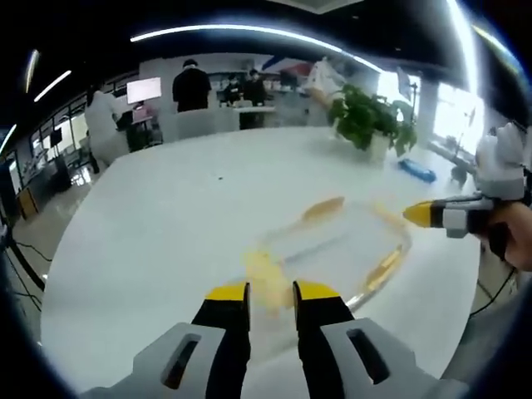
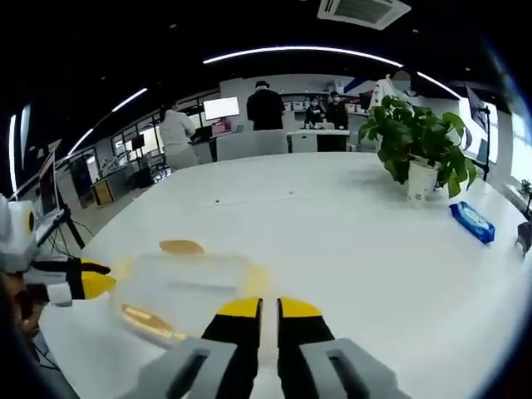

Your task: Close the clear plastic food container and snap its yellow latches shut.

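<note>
The clear plastic food container (image 1: 332, 253) lies flat on the white worktop (image 1: 191, 216), just ahead of both tongs, which meet it from two adjoining sides, one at each yellow latch. In the left gripper view the left tongs (image 1: 272, 293) stand with their yellow tips a little apart, bracketing the near latch (image 1: 264, 278) but not visibly squeezing it; I judge they are lined up to press that latch down. In the right gripper view the right tongs (image 2: 268, 308) have their tips nearly together with a thin gap between, nothing caught in them, poised at the container's near edge beside another latch (image 2: 148, 320). A further latch (image 2: 181, 247) sticks out flat on the side away from the right tongs, so it looks unsnapped; whether the lid is fully seated I cannot tell through the blur. Beyond the container the worktop runs bare to a potted plant (image 2: 420, 150) and a blue packet (image 2: 472, 222), both well apart and not in the way. Farther off, people stand at desks. Nothing blocks either approach.
</note>
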